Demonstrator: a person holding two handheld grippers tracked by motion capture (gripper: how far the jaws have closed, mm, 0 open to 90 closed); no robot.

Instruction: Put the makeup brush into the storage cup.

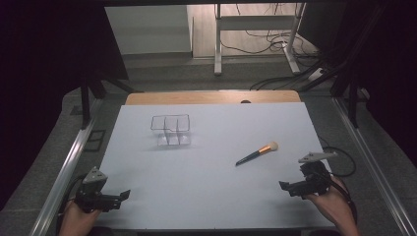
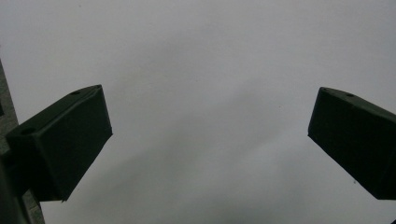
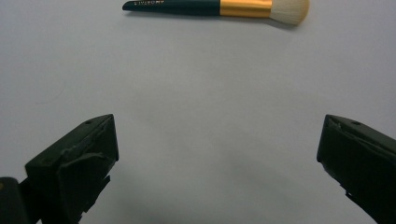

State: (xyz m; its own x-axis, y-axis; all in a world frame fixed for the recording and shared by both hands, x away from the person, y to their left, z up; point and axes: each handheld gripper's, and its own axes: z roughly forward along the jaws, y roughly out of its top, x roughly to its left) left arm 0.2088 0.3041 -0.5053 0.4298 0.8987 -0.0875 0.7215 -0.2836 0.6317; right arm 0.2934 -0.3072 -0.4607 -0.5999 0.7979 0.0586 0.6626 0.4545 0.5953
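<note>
A makeup brush (image 1: 257,153) with a dark handle, gold ferrule and pale bristles lies on the white table (image 1: 206,196), right of centre. In the right gripper view the brush (image 3: 210,7) lies crosswise at the top, well ahead of the jaws. A clear plastic organizer (image 1: 170,130) with compartments stands at the back left and looks empty. My right gripper (image 1: 287,188) rests near the front right, below the brush, open with nothing between its jaws (image 3: 219,119). My left gripper (image 1: 120,196) sits at the front left corner, open over bare table (image 2: 210,93).
A wooden strip (image 1: 211,97) borders the table's far edge. Metal rails (image 1: 69,162) run along both sides. Desk legs and cables (image 1: 275,44) stand on the floor beyond. A cable (image 1: 344,157) loops by the right gripper.
</note>
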